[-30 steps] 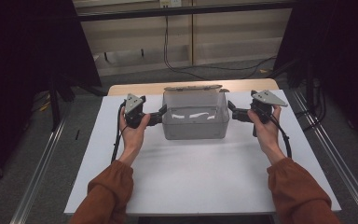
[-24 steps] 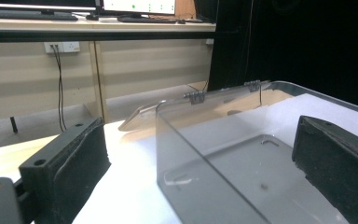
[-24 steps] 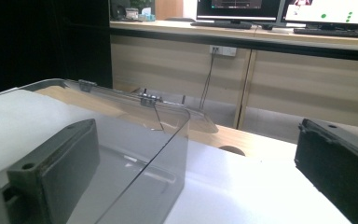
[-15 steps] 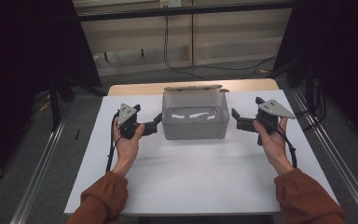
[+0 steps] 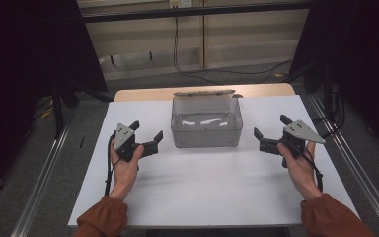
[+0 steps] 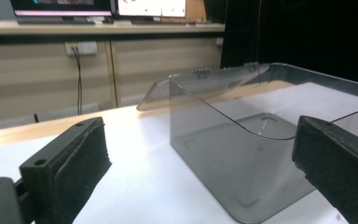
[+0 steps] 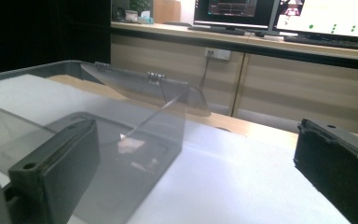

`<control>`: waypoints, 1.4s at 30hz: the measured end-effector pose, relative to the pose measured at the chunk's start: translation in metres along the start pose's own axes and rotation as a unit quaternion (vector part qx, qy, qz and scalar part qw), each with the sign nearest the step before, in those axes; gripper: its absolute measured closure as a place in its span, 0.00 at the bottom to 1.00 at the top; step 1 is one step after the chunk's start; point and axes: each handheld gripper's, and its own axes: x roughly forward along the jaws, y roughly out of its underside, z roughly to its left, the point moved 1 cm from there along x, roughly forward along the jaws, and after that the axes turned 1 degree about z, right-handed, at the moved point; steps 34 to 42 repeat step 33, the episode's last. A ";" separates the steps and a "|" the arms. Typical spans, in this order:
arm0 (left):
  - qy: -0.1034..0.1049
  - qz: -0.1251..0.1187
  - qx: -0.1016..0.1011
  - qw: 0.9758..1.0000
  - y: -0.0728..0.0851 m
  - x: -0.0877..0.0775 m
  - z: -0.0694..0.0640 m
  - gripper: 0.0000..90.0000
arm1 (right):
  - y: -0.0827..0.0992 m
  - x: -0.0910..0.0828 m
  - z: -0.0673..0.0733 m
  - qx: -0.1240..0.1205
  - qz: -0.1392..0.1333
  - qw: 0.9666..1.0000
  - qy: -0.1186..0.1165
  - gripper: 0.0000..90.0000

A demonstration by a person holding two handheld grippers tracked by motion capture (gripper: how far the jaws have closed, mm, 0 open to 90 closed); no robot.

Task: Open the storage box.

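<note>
Clear box (image 5: pixel 206 129) sits between gaping left tongs (image 5: pixel 147 137) and right tongs (image 5: pixel 270 133).

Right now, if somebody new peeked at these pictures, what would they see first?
Probably the clear plastic box in the middle of the white table, with its hinged lid flipped open behind it. Next come the two black grippers: the left gripper and the right gripper, one on each side of the box, both open and not touching it.
</note>
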 end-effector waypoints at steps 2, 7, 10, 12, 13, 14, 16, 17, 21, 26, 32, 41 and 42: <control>-0.003 -0.002 -0.010 1.000 0.001 -0.006 -0.001 0.04 | 0.002 -0.006 -0.001 0.001 -0.005 1.000 0.001 0.00; -0.024 -0.013 -0.013 1.000 0.004 -0.024 -0.001 0.04 | 0.011 -0.021 -0.004 0.009 -0.008 1.000 0.010 0.00; -0.021 -0.012 -0.015 1.000 0.009 -0.035 -0.003 0.03 | 0.017 -0.030 -0.005 0.016 -0.008 1.000 0.014 0.00; -0.025 -0.012 -0.014 1.000 0.011 -0.041 -0.006 0.03 | 0.020 -0.036 -0.005 0.018 -0.010 1.000 0.019 0.00; -0.024 -0.011 -0.016 1.000 0.013 -0.044 -0.007 0.03 | 0.022 -0.039 -0.004 0.020 -0.008 0.999 0.024 0.00; -0.021 -0.009 -0.016 1.000 0.015 -0.047 -0.008 0.03 | 0.024 -0.041 -0.004 0.021 -0.009 0.999 0.027 0.00; -0.025 -0.004 -0.014 1.000 0.020 -0.053 -0.010 0.03 | 0.027 -0.047 -0.003 0.027 -0.005 0.999 0.031 0.00; -0.023 -0.003 -0.018 1.000 0.022 -0.056 -0.010 0.03 | 0.028 -0.049 -0.003 0.026 -0.005 0.999 0.035 0.00; -0.034 0.014 -0.031 0.999 0.028 -0.067 -0.011 0.03 | 0.037 -0.061 -0.002 0.031 0.001 0.998 0.046 0.00; -0.048 0.019 -0.039 0.998 0.031 -0.079 -0.014 0.03 | 0.045 -0.078 -0.003 0.034 0.004 0.998 0.056 0.00; -0.050 0.016 -0.042 0.998 0.034 -0.076 -0.012 0.03 | 0.046 -0.077 -0.002 0.039 0.003 0.998 0.054 0.00; -0.051 0.016 -0.041 0.998 0.034 -0.075 -0.012 0.03 | 0.047 -0.076 -0.002 0.041 0.003 0.998 0.055 0.00; -0.051 0.016 -0.041 0.998 0.034 -0.075 -0.012 0.03 | 0.047 -0.076 -0.002 0.041 0.003 0.998 0.055 0.00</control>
